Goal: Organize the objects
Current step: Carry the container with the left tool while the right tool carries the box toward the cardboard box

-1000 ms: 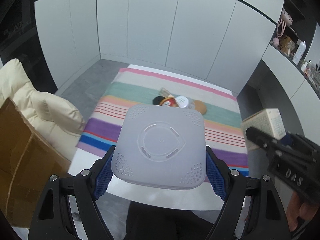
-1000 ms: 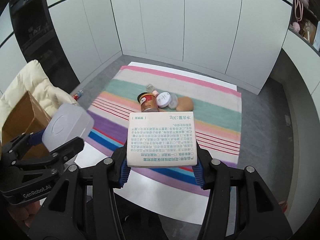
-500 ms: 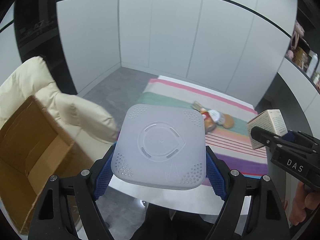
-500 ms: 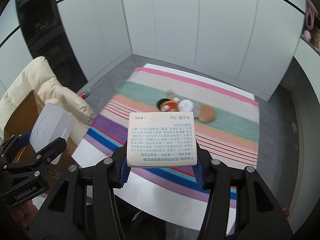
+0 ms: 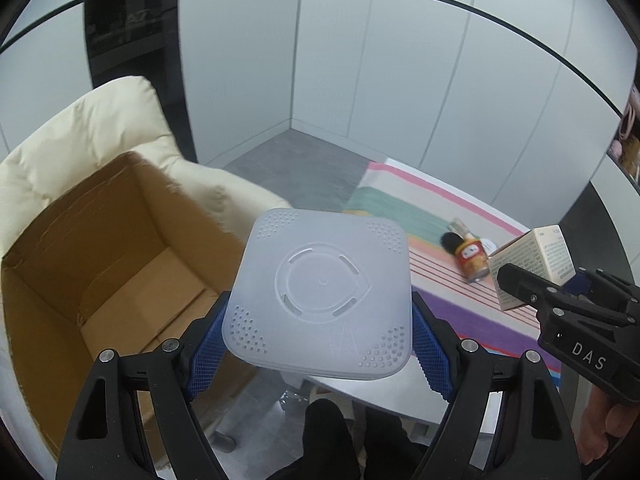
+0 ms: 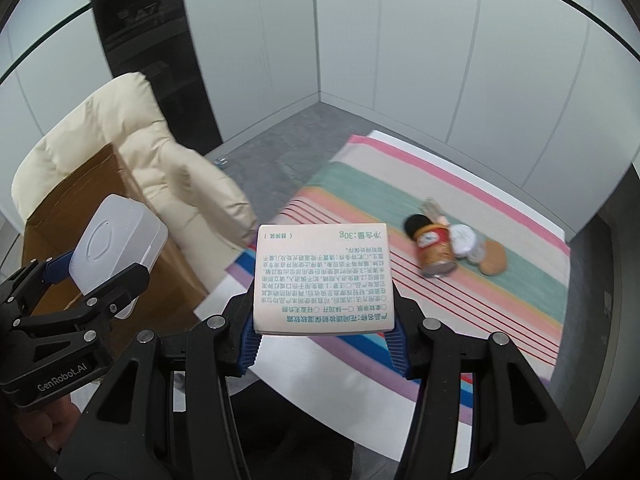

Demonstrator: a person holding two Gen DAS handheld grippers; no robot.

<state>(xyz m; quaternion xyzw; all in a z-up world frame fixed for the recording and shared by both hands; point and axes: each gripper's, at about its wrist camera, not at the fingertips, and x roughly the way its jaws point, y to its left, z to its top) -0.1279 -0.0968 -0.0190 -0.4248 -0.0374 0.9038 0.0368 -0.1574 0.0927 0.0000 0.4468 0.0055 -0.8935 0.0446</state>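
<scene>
Both hands loaded, beside the open cardboard box [image 5: 120, 264].
Left hand-held gripper [image 5: 320, 344] clamps the white square device [image 5: 320, 296] by the box; right hand-held gripper [image 6: 324, 344] grips the printed carton [image 6: 324, 276] above the striped counter [image 6: 520, 280].

matt plastic case [image 5: 320, 292] | raw cardboard box [image 5: 100, 248] | striped woven cloth [image 6: 460, 280]
</scene>
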